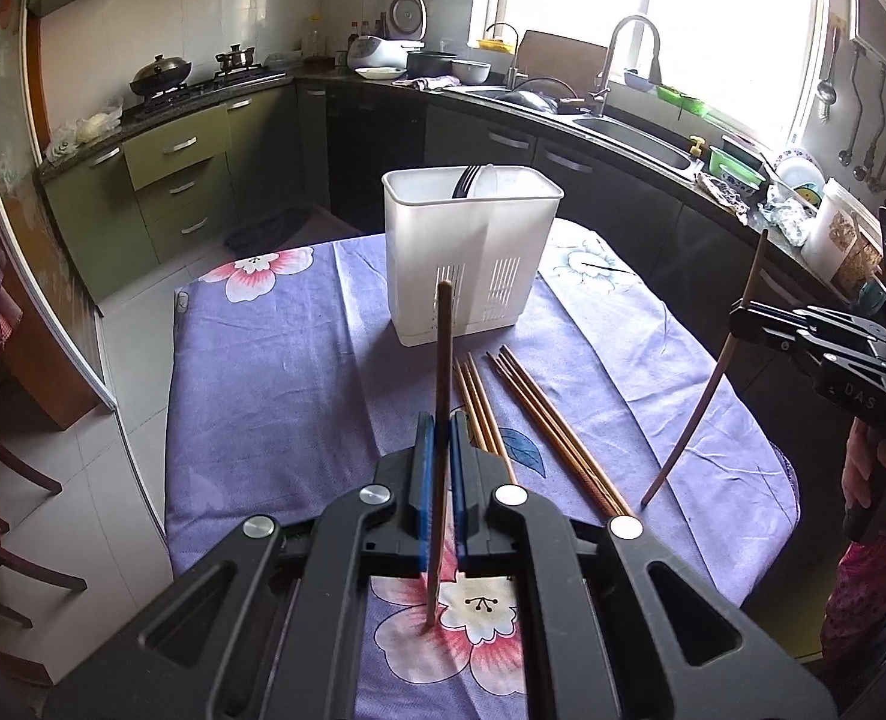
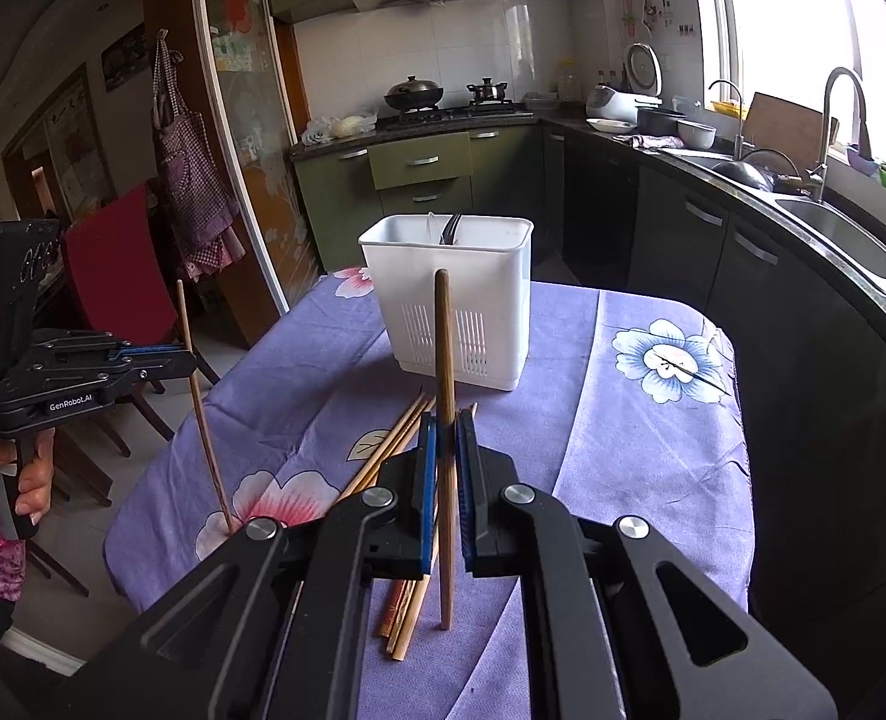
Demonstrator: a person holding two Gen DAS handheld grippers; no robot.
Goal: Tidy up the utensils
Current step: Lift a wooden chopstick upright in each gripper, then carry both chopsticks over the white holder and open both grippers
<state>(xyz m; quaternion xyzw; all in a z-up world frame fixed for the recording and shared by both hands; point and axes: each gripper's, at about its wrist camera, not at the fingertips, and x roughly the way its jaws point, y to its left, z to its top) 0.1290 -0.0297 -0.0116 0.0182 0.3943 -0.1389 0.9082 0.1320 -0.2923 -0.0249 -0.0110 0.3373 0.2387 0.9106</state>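
My left gripper [image 1: 441,429] is shut on a brown chopstick [image 1: 443,354] held upright, its lower tip on the purple floral cloth. It also shows in the right wrist view [image 2: 194,372]. My right gripper [image 2: 445,429] is shut on another brown chopstick [image 2: 444,348], also upright with its tip on the cloth; in the left wrist view this chopstick [image 1: 700,420] stands at the right. Several loose chopsticks [image 1: 538,414] lie on the cloth between the grippers and a white slotted utensil holder [image 1: 472,252], which shows again in the right wrist view [image 2: 448,294] with dark utensils inside.
The table [image 1: 275,360] is covered in purple flowered cloth and drops off on all sides. Kitchen counters with a sink [image 1: 634,132] run behind and to the right. A red chair [image 2: 119,264] stands at the table's left.
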